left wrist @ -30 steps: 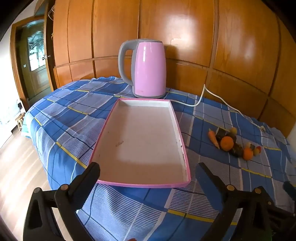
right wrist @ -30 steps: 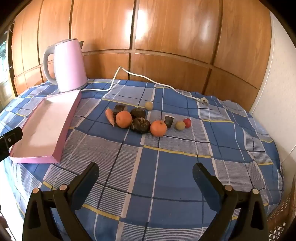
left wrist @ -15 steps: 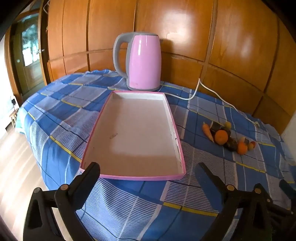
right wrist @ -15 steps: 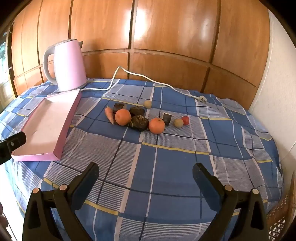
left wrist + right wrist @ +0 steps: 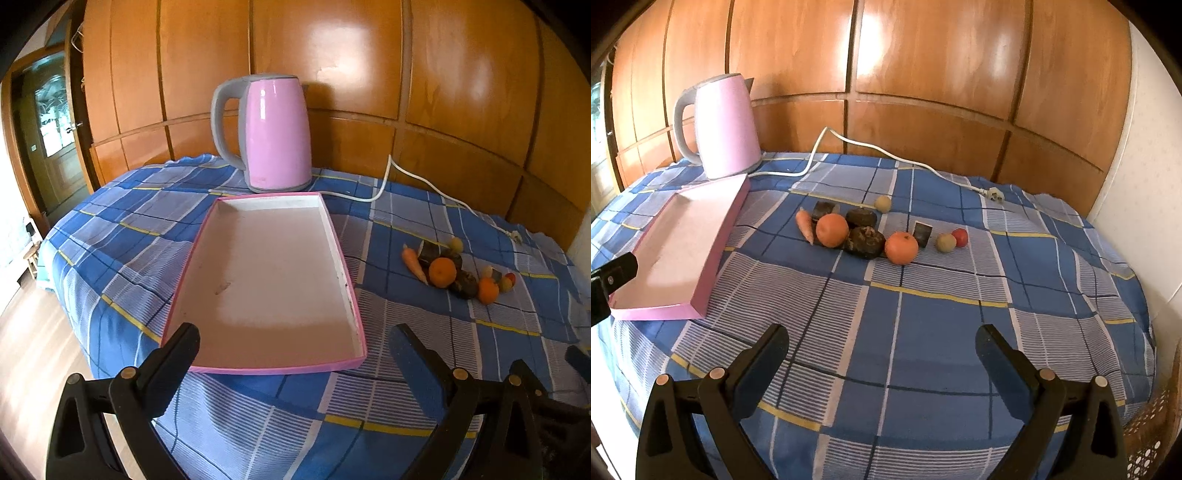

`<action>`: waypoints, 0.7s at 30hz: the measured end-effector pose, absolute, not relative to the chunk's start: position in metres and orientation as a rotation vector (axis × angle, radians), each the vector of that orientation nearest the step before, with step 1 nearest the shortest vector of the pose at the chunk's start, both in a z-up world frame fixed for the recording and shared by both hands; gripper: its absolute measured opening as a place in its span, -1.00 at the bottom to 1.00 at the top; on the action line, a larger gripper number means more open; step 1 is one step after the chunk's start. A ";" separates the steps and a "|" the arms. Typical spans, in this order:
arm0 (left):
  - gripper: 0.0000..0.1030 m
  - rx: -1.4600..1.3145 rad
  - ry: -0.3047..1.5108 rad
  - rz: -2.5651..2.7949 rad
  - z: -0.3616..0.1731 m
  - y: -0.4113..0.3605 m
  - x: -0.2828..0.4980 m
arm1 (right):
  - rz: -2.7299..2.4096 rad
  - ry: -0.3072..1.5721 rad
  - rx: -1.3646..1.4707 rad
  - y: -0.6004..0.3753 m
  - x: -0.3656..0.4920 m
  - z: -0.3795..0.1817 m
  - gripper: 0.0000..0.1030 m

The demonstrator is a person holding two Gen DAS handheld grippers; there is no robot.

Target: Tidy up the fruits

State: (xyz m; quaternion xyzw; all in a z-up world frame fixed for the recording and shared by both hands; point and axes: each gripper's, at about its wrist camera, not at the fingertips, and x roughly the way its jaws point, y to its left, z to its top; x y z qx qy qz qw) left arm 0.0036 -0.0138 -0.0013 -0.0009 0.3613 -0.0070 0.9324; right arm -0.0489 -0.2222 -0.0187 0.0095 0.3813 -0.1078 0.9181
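A table covered by a blue plaid cloth [image 5: 923,332] is seen in both wrist views. The left gripper [image 5: 293,349] is held over the near edge of the table with its jaws spread wide apart and nothing between them. The right gripper [image 5: 881,347] is likewise held with jaws wide apart and nothing gripped, facing the fruit.

A shallow pink tray [image 5: 345,266] with a white inside is laid flat on the cloth directly ahead of the left gripper; nothing is seen inside it. A pink kettle [image 5: 277,133] stands upright just behind the far end of the tray, and its white cord [image 5: 871,151] is trailed across the cloth to an unplugged plug [image 5: 995,194].

The fruit is grouped on the cloth to the right of the tray, apart from it. A carrot [image 5: 805,226] is noted at the left end, beside an orange [image 5: 832,230]. A second orange [image 5: 901,247] lies further right, with dark lumpy items [image 5: 864,240] between and behind them; these cannot be identified with confidence. A pale round fruit [image 5: 946,242] is touching or just beside a small red fruit [image 5: 959,237] at the right end, and another pale round fruit [image 5: 882,203] sits behind the group.
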 end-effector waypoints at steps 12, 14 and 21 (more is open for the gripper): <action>1.00 -0.044 0.781 -0.052 -0.011 -0.013 0.011 | -0.240 0.791 0.017 -0.227 -0.042 -0.019 0.99; 1.00 -0.036 0.783 -0.052 -0.011 -0.015 0.011 | -0.246 0.788 0.019 -0.227 -0.043 -0.019 0.99; 1.00 -0.016 0.781 -0.062 -0.012 -0.017 0.010 | -0.231 0.781 0.027 -0.225 -0.043 -0.019 0.99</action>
